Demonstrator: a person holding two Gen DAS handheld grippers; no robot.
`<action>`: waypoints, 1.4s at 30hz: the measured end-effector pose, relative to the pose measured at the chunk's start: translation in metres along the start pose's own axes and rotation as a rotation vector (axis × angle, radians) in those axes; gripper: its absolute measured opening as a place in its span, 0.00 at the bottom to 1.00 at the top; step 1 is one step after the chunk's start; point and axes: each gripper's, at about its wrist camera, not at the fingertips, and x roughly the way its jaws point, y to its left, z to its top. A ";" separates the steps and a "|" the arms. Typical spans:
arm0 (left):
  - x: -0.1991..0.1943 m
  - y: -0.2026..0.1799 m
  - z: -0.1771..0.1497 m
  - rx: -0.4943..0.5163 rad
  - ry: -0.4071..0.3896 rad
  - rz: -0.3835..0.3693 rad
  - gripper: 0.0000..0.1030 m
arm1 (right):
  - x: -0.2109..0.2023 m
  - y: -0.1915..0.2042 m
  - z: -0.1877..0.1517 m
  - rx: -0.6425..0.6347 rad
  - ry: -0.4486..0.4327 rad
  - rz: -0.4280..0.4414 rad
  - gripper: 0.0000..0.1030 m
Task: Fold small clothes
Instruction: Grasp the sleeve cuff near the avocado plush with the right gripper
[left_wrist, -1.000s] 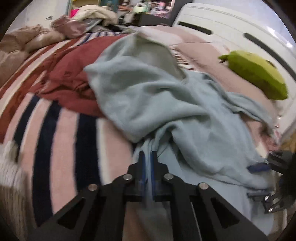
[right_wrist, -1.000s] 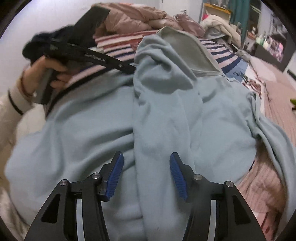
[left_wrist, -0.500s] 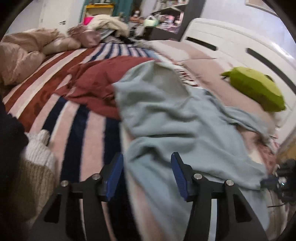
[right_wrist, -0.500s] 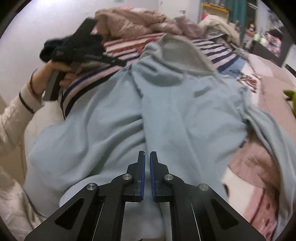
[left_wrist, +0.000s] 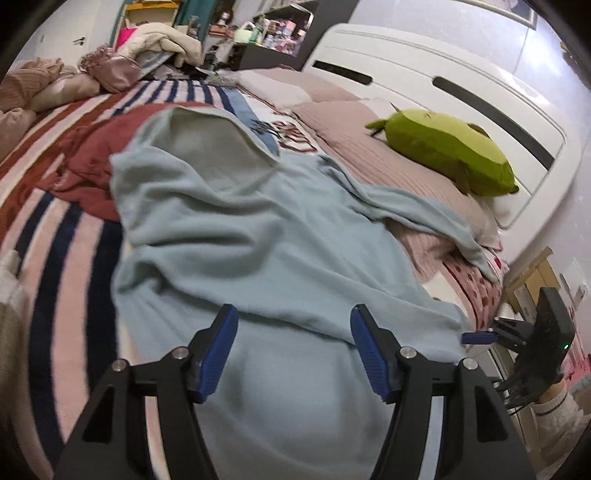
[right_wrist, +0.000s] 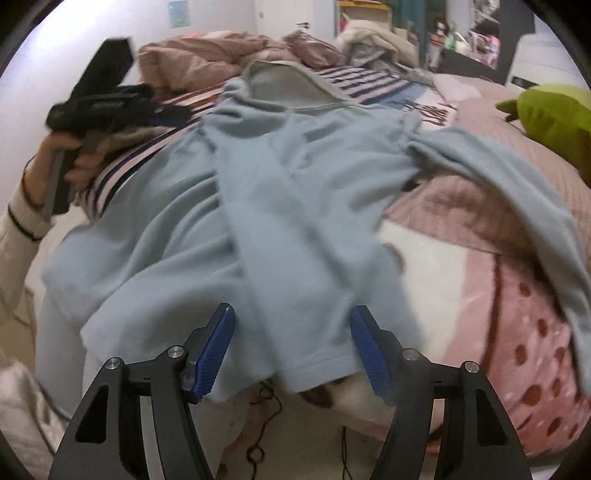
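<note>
Left claw (left_wrist: 293, 347) is released, its blue fingers (left_wrist: 218, 350) spread wide above the near part of the light blue hoodie (left_wrist: 258, 229), touching nothing. Right claw (right_wrist: 291, 347) is likewise released, its fingers either side of the hoodie's folded sleeve at the bed edge. The hoodie lies spread on the striped blanket (left_wrist: 74, 258), hood farthest away. A green plush (left_wrist: 447, 155) rests near the white headboard (left_wrist: 424, 74).

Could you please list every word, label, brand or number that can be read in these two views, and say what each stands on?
Nothing can be read for certain.
Left gripper: pale lettering on its black body, too blurred to read.
Bedding near the light blue sweatshirt: dark red print, too distorted to read.
Wall: a small bluish poster, too small to read.
</note>
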 end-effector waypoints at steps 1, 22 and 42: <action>0.004 -0.003 -0.002 0.004 0.011 -0.002 0.58 | 0.003 0.003 -0.004 -0.010 0.006 -0.016 0.58; -0.030 -0.039 0.007 -0.025 -0.086 -0.055 0.61 | -0.067 -0.189 -0.083 0.864 -0.429 -0.040 0.66; -0.046 -0.014 0.023 -0.085 -0.192 0.086 0.73 | -0.066 -0.231 -0.068 0.939 -0.663 -0.184 0.07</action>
